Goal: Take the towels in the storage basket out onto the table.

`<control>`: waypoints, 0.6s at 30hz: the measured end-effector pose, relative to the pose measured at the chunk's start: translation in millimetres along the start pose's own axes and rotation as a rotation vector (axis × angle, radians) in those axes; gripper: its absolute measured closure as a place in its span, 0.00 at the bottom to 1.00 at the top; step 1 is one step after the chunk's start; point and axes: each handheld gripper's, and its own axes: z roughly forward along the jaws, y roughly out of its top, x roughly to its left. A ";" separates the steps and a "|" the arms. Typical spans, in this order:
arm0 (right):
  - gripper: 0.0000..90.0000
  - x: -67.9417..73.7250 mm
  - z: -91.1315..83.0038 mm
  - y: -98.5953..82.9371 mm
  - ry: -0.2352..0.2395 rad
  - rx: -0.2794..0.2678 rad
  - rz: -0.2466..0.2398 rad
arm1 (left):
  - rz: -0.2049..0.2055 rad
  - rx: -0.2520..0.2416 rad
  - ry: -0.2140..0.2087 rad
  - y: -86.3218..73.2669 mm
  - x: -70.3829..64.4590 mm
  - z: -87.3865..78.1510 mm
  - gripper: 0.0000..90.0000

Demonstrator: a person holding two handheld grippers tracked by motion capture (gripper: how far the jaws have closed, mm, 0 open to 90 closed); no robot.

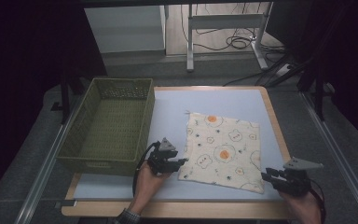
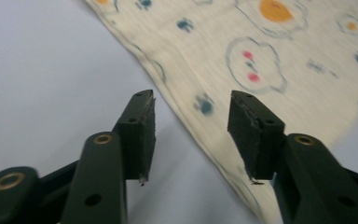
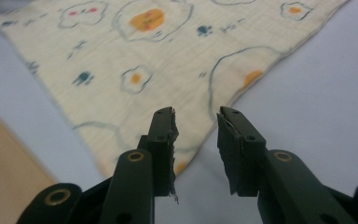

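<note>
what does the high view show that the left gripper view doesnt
High view alone: the green basket left of the cloth, both hands, the right gripper near the cloth's near right corner, and the whole table. Left gripper view alone: the left gripper close up, jaws open astride the cloth's edge. Both share the egg-print cloth lying flat.

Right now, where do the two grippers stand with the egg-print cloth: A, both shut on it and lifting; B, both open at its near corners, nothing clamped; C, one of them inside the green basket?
B: the left gripper and right gripper each show parted jaws over a corner of the cloth, which lies flat on the table.
</note>
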 end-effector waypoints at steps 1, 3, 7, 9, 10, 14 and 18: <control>0.70 -3.8 6.6 4.8 -0.008 0.002 0.000 | 0.004 -0.005 0.002 2.8 1.9 2.5 0.55; 0.68 -6.0 13.3 10.8 -0.034 0.007 -0.006 | 0.003 -0.023 0.007 10.5 6.1 8.6 0.52; 0.62 -13.7 27.7 24.6 -0.077 0.019 -0.022 | 0.018 -0.028 0.027 28.2 14.6 21.3 0.47; 0.61 -18.0 33.6 31.0 -0.090 0.019 -0.029 | 0.022 -0.035 0.036 35.6 19.2 26.3 0.45; 0.60 -19.7 35.8 33.5 -0.094 0.020 -0.031 | 0.023 -0.046 0.041 40.6 22.7 30.0 0.45; 0.60 -32.4 48.2 47.1 -0.118 0.018 -0.033 | 0.008 -0.043 0.039 56.3 37.7 43.6 0.43; 0.60 -48.8 58.7 59.4 -0.125 0.019 -0.019 | -0.004 -0.041 0.060 69.4 54.2 56.6 0.45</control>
